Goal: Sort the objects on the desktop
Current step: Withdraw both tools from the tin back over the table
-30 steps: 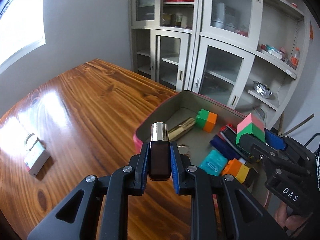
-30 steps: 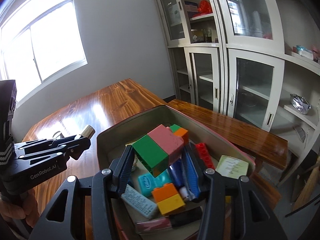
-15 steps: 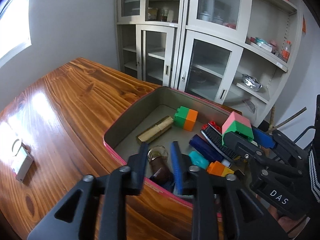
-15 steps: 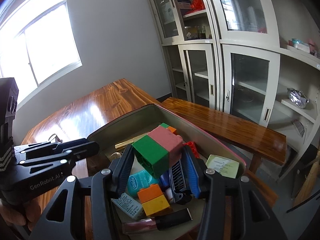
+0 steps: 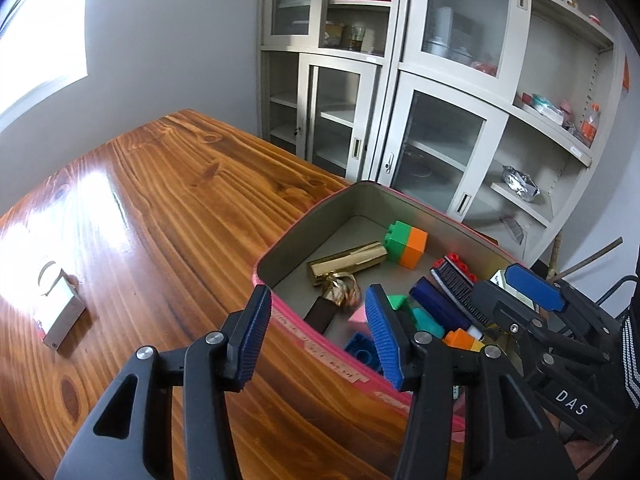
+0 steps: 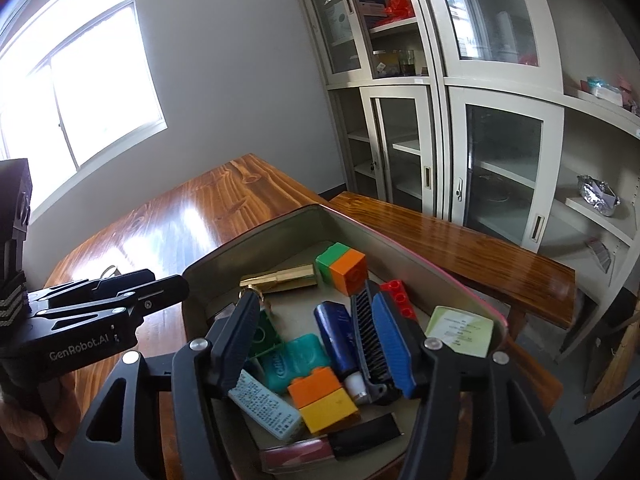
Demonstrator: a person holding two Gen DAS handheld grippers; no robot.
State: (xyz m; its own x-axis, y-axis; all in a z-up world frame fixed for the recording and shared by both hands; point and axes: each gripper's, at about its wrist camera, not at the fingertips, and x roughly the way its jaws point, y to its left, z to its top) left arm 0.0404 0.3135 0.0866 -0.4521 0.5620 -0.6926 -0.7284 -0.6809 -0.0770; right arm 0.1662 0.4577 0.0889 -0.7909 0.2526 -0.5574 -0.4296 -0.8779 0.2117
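A pink-rimmed metal tin [image 5: 320,354] [image 6: 256,232] sits on the wooden table. It holds several items: a green-orange block [image 5: 406,243] [image 6: 343,267], a gold tube [image 5: 347,263] [image 6: 280,278], a dark bottle with a gold cap [image 5: 322,314], a green-pink block [image 5: 394,303] [image 6: 265,334], a black comb [image 6: 370,340] and a teal floss box [image 6: 298,362]. My left gripper [image 5: 318,338] is open and empty over the tin's near edge; it also shows in the right wrist view [image 6: 160,285]. My right gripper [image 6: 316,340] is open and empty above the tin; it also shows in the left wrist view [image 5: 516,294].
A small white box [image 5: 60,314] with a ring beside it lies on the table at the left. White glass-door cabinets [image 5: 372,92] stand behind the table. A wooden bench [image 6: 460,240] runs beyond the tin.
My left gripper opened and let the dark bottle drop into the tin, then drew back. My right gripper opened and released the green-pink block into the tin.
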